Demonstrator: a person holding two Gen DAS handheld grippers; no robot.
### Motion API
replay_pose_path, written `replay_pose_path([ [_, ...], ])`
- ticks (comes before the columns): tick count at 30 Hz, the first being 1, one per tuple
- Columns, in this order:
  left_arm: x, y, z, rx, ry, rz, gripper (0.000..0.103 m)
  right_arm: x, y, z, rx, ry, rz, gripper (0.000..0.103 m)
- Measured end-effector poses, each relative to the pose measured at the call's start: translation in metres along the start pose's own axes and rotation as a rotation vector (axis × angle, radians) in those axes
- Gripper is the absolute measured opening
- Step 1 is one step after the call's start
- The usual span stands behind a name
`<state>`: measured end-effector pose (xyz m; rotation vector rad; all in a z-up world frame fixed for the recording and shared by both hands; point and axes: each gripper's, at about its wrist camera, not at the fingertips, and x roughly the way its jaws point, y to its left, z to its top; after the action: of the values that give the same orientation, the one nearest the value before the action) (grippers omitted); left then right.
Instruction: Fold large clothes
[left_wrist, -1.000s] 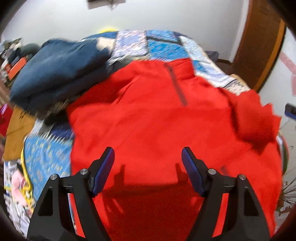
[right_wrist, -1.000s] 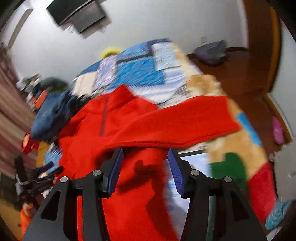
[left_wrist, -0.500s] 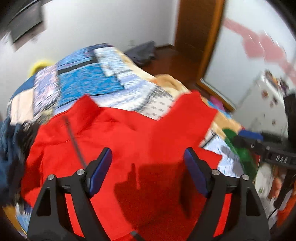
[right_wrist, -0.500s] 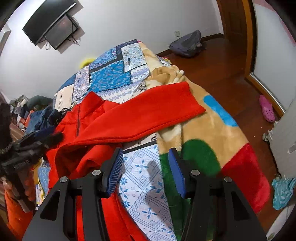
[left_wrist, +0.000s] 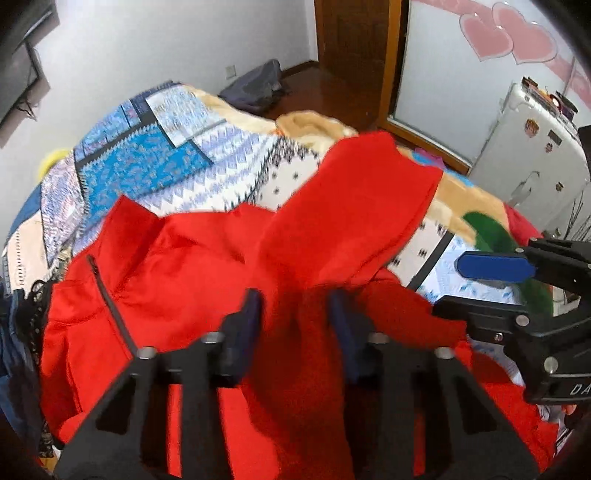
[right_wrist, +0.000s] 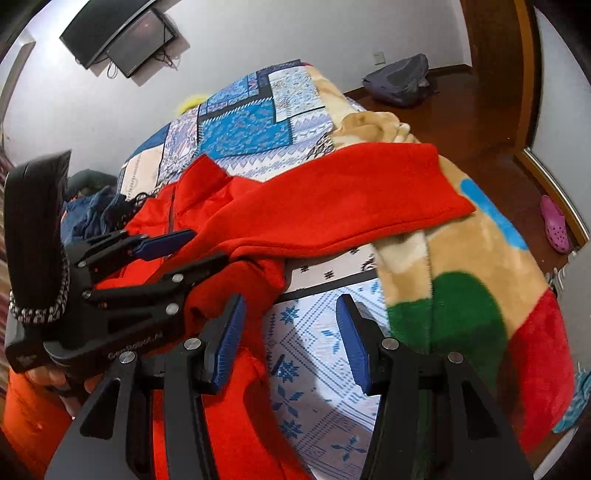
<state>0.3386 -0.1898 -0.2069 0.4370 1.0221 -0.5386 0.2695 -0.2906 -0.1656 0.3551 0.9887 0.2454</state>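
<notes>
A red zip-up fleece jacket lies spread on the bed, one sleeve stretched out to the right over the covers. My left gripper hangs over the jacket's right side near the armpit. Its jaws are closing, with a fold of red fleece between them. In the right wrist view the left gripper reaches in from the left onto the same bunched fleece. My right gripper stands open over the blue-and-white sheet, its left finger beside the jacket's edge, nothing between the pads. It also shows at the right as the right gripper.
A patchwork quilt covers the far bed. A beige, green and red fleece blanket lies to the right. Blue clothes are piled at the left. On the wooden floor are a grey bag and a pink shoe.
The left gripper swung right across the jacket to the sleeve side and its jaws narrowed over the fleece. The right gripper sank toward the sheet, still equally wide.
</notes>
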Motion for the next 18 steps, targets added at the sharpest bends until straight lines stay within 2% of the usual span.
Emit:
replay_pose_path([
  [3,0.004,0.012,-0.008,-0.051,0.006,-0.007,0.014,0.007,0.002,-0.004,-0.026,0.015,-0.013,0.047],
  [6,-0.01,0.028,-0.017,-0.124,-0.025,0.0,0.008,0.008,0.009,-0.007,-0.085,0.013,-0.039,0.051],
  [9,-0.038,0.05,-0.027,-0.211,-0.085,0.048,0.008,0.01,0.016,-0.008,-0.134,0.014,-0.074,0.052],
  [12,-0.073,0.083,-0.049,-0.344,-0.141,0.074,0.007,0.012,0.017,-0.007,-0.147,0.014,-0.086,0.052],
  [15,-0.096,0.103,-0.08,-0.405,-0.18,0.165,0.007,0.013,0.016,-0.007,-0.148,0.015,-0.085,0.052],
  [18,-0.107,0.119,-0.124,-0.521,-0.166,0.136,0.007,0.012,0.019,-0.009,-0.159,0.01,-0.093,0.054],
])
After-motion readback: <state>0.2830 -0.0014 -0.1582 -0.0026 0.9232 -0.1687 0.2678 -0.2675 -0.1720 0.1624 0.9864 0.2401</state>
